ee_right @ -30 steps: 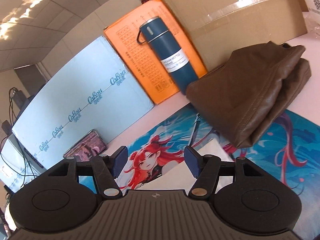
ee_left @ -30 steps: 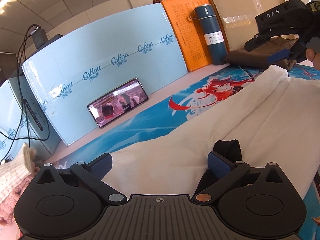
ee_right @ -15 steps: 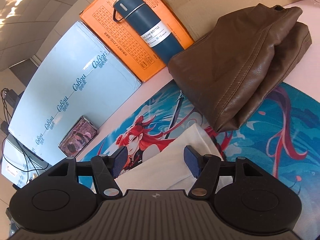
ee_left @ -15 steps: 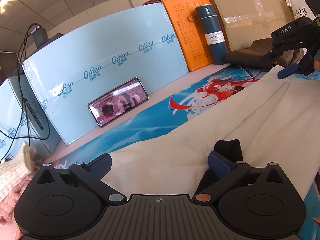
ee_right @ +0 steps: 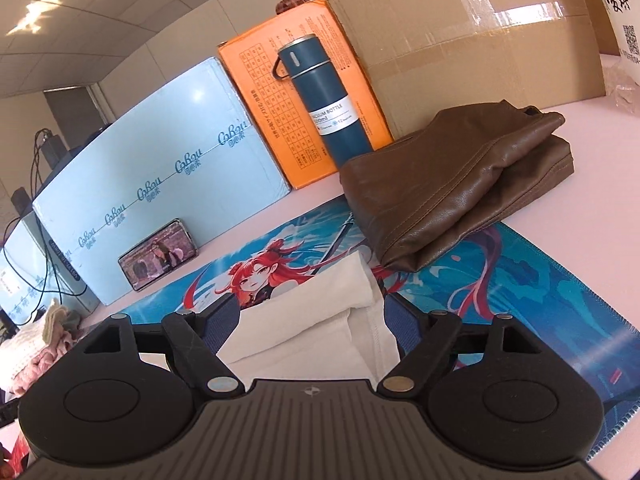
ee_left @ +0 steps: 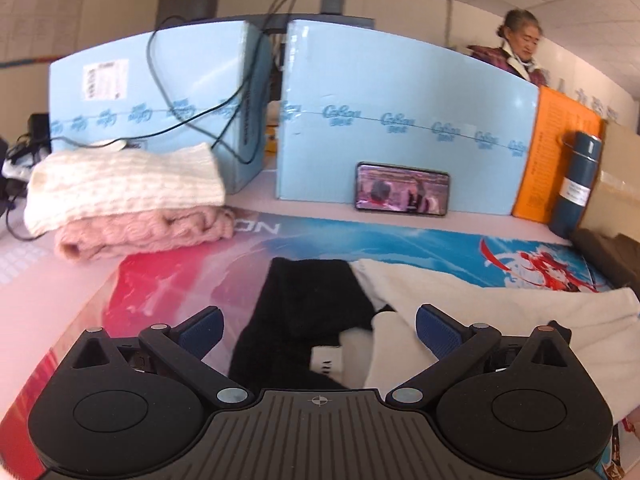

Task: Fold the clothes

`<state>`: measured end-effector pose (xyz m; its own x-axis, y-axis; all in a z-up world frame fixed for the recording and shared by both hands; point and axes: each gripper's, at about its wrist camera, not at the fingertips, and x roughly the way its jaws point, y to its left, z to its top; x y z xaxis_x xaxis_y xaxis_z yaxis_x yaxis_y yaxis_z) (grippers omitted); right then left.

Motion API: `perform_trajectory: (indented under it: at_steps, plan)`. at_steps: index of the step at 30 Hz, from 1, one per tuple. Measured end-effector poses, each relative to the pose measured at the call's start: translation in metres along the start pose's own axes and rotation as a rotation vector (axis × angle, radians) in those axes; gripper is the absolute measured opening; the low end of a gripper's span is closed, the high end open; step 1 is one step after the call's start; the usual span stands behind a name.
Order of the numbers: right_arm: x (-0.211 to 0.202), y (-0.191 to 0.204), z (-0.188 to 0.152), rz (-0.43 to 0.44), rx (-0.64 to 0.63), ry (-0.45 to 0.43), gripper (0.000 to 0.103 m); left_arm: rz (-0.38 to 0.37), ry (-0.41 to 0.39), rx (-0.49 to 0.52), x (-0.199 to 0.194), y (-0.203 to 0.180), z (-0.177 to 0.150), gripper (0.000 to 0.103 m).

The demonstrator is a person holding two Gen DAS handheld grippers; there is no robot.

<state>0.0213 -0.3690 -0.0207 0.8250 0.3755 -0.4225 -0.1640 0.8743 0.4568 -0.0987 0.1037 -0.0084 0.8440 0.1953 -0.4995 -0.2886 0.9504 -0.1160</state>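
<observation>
- left hand-held gripper (ee_left: 318, 330) spread wide above the white garment's (ee_left: 460, 304) black collar end (ee_left: 304, 312); nothing pinched
- right hand-held gripper (ee_right: 312, 322) spread, its fingers either side of the garment's folded hem, lying on the printed mat (ee_right: 520, 280) beside the brown bag (ee_right: 452, 188)

Left gripper (ee_left: 318, 326): jaws spread wide, blue pads (ee_left: 434, 330) apart, nothing between them in contact.
Garment (ee_left: 460, 308): cream cloth lying across the printed mat (ee_left: 168, 280), running off to the right; its black part (ee_left: 296, 312) lies ahead between the fingers.
Label (ee_left: 326, 362): small white tag near the black part.
Sweaters (ee_left: 128, 200): folded stack at left, white knit on top of pink knit.
Boxes (ee_left: 400, 120): two pale blue cartons at the back, cables (ee_left: 192, 64) draped over the left one.
Phone (ee_left: 402, 193): propped sideways against the right carton, screen lit.
Flask (ee_left: 576, 184): dark blue, upright before an orange box (ee_left: 556, 136).
Woman (ee_left: 518, 50): behind the cartons, at right.
</observation>
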Motion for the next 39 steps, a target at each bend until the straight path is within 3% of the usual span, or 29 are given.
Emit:
perform_trajectory:
  at_steps: [2,5,7,8,9,10,12,13,14,25,28,29,31,32,33,35,39]
  plan:
    - [-0.005,0.006,-0.004,0.005,-0.033,-0.004,0.079,0.036,0.031,-0.010,-0.005,0.011,-0.007,0.102]
    - [0.001,0.014,-0.007,0.030,-0.018,0.023,0.079,-0.005,0.069,-0.023,-0.011,0.016,-0.021,0.102]
    - [0.004,0.019,-0.009,0.040,-0.016,0.038,0.079,-0.017,0.072,-0.015,-0.011,0.016,-0.032,0.091]
    - [0.005,0.022,-0.011,0.045,-0.018,0.044,0.079,-0.001,0.049,0.012,-0.012,0.013,-0.039,0.078]
    - [0.006,0.025,-0.012,0.050,-0.021,0.050,0.079,0.012,0.029,0.053,-0.014,0.008,-0.044,0.057]
    - [0.007,0.029,-0.013,0.057,-0.025,0.055,0.079,0.002,0.010,0.077,-0.016,0.005,-0.048,0.049]
    - [0.007,0.037,-0.015,0.072,-0.039,0.063,0.079,-0.009,-0.011,0.069,-0.018,0.004,-0.051,0.018]
    - [0.008,0.041,-0.016,0.078,-0.049,0.065,0.079,0.014,-0.019,0.076,-0.017,0.003,-0.052,0.010]
    - [0.008,0.045,-0.016,0.083,-0.058,0.067,0.079,0.018,-0.024,0.081,-0.017,0.005,-0.052,0.009]
    - [0.008,0.059,-0.018,0.080,-0.097,0.063,0.079,0.091,-0.049,0.083,-0.011,0.033,-0.045,0.011]
    - [0.007,0.053,-0.011,0.067,-0.122,0.037,0.079,0.130,-0.055,0.090,-0.014,0.033,-0.041,0.019]
    - [0.007,0.050,-0.007,0.065,-0.129,0.028,0.079,0.143,-0.058,0.093,-0.015,0.033,-0.040,0.024]
    - [0.009,0.040,0.003,0.060,-0.133,0.014,0.080,0.223,-0.097,0.122,-0.024,0.023,-0.035,0.049]
    - [0.011,0.034,0.008,0.057,-0.130,0.011,0.080,0.247,-0.136,0.140,-0.031,0.017,-0.032,0.079]
    - [0.014,0.027,0.013,0.057,-0.125,0.009,0.081,0.248,-0.172,0.158,-0.036,0.009,-0.029,0.094]
    - [0.021,0.015,0.023,0.069,-0.118,0.019,0.081,0.214,-0.215,0.193,-0.043,-0.009,-0.023,0.094]
    - [0.042,-0.005,0.037,0.156,-0.087,0.078,0.081,0.091,-0.224,0.273,-0.036,-0.053,-0.014,0.095]
